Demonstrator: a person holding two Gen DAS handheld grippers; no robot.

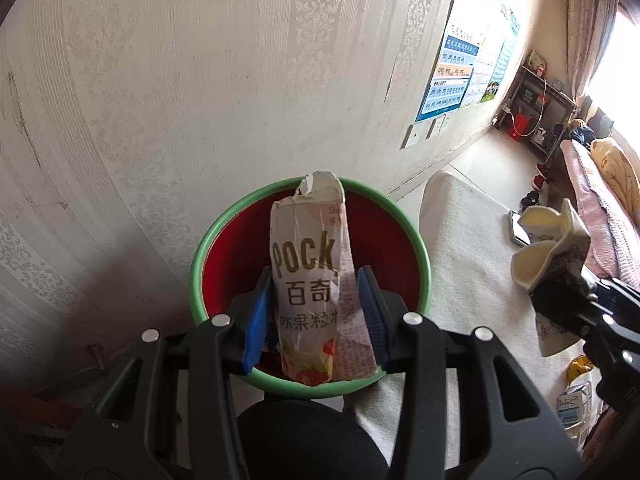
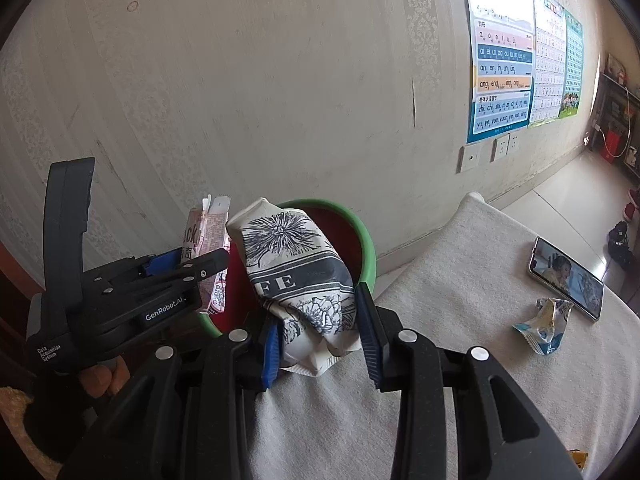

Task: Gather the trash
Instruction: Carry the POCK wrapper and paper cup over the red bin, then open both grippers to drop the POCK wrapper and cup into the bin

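While both pieces of trash hang at the bin, the step in hand looks like the drop itself. At the left, the left gripper (image 1: 316, 312) pinches a torn Pocky box (image 1: 308, 280) between its blue pads, upright and directly over the red, green-rimmed waste bin (image 1: 224, 232) that stands against the wallpapered wall. To the right, the right gripper (image 2: 320, 340) clamps a crumpled paper coffee cup (image 2: 296, 268) printed with flowers, held at the bin's near rim, partly over the cloth-covered table (image 2: 460, 280). Further right on that cloth lie a crumpled blue-and-white wrapper (image 2: 546, 324) and a phone (image 2: 568, 276), well apart from the bin. Next, I judge, the left jaws need only spread; the right must shift leftward over the opening before releasing.
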